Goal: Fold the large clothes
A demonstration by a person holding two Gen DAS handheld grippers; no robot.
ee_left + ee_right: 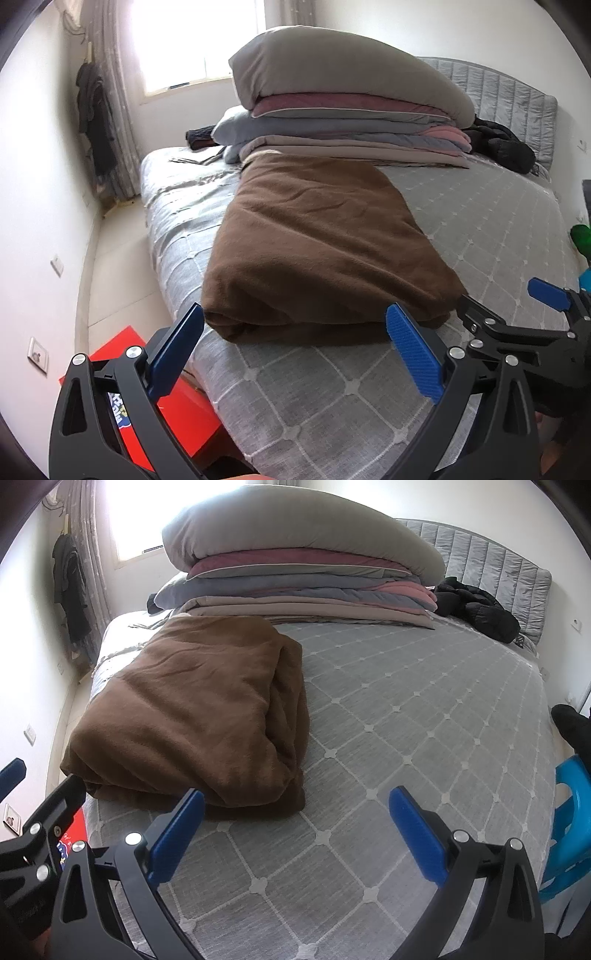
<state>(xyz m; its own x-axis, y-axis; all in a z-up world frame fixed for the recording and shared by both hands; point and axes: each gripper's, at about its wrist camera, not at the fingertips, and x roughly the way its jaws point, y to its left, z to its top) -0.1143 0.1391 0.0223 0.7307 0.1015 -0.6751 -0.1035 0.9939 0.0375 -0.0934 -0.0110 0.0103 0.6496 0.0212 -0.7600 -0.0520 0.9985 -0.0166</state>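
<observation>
A brown fleece garment (317, 243) lies folded into a thick rectangle on the grey quilted bed (480, 221), near its left edge. In the right wrist view the same brown bundle (199, 716) shows its stacked layers along the right side. My left gripper (295, 328) hovers open just in front of the bundle's near edge, nothing between its blue pads (415, 354). My right gripper (297, 812) is open over bare bedspread (424, 709), to the right of the bundle's near corner. The right gripper (517, 306) also shows at the right of the left wrist view.
A stack of folded bedding with a big grey pillow (343, 81) on top fills the head of the bed. A black jacket (506, 146) lies by the headboard. A red box (166, 406) sits on the floor left of the bed; a blue plastic stool (569, 823) stands right.
</observation>
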